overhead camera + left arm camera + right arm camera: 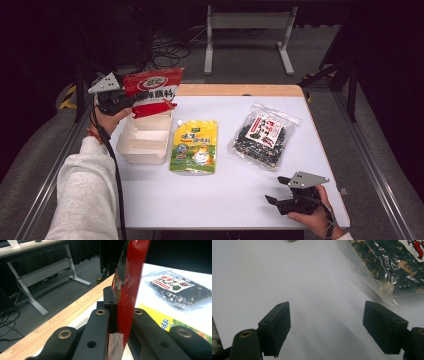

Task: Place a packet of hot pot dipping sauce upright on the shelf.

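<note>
The red pouch (152, 86) is thin glossy film, its edge catching bright highlights in the left gripper view. The left gripper (131, 100) is matt black plastic with brass-coloured rivets, and its fingers (110, 305) look smooth and dull; a flat grey metal-looking plate sits on top of it. The box (145, 140) is cream plastic, smooth and slightly satin. The yellow pouch (194, 146) is shiny printed film. The seaweed bag (263, 135) is clear crinkled plastic with glints and a paper-like label. The tabletop (225, 195) is smooth matt white with a light wood-grain far edge. The sleeve (82, 195) is soft pale knit cloth.
</note>
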The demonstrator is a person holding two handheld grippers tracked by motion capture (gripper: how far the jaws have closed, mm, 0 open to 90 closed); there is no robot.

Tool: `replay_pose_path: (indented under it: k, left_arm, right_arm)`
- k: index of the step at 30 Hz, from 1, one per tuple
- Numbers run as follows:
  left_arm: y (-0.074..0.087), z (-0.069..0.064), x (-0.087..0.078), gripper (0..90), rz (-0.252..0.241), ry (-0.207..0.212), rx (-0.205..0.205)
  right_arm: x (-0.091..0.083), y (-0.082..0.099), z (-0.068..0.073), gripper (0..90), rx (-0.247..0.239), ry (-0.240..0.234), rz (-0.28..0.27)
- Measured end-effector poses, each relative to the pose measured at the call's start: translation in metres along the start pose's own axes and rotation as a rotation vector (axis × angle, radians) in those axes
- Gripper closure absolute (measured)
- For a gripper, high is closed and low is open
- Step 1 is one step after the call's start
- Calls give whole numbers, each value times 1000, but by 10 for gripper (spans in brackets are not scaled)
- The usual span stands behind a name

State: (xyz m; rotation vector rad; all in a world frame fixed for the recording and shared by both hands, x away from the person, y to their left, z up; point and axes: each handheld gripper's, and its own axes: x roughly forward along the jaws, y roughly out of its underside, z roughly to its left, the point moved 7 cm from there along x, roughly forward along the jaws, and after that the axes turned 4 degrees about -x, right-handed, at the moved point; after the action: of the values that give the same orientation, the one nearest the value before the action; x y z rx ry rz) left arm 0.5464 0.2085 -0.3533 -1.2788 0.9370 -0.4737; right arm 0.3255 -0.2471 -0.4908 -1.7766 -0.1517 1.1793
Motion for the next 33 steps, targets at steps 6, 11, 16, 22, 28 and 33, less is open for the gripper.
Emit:
replay_pose_path:
  k: [6,11,16,22,28,33]
  left_arm:
    - [5,12,10,898,2,16,-16]
    - [8,18,14,898,8,15,-24]
    - [11,21,15,898,13,15,-33]
    - [17,28,18,898,32,-1,-34]
    - [22,36,28,898,32,1,-45]
    - [21,39,35,897,36,13,-34]
  right_arm:
    - [0,3,2,229,13,11,12]
    - [0,3,3,229,19,13,11]
    - [1,2,4,230,18,11,13]
    - [3,3,6,230,15,1,17]
    - [3,5,5,230,20,4,23]
    - [5,4,5,231,26,7,26]
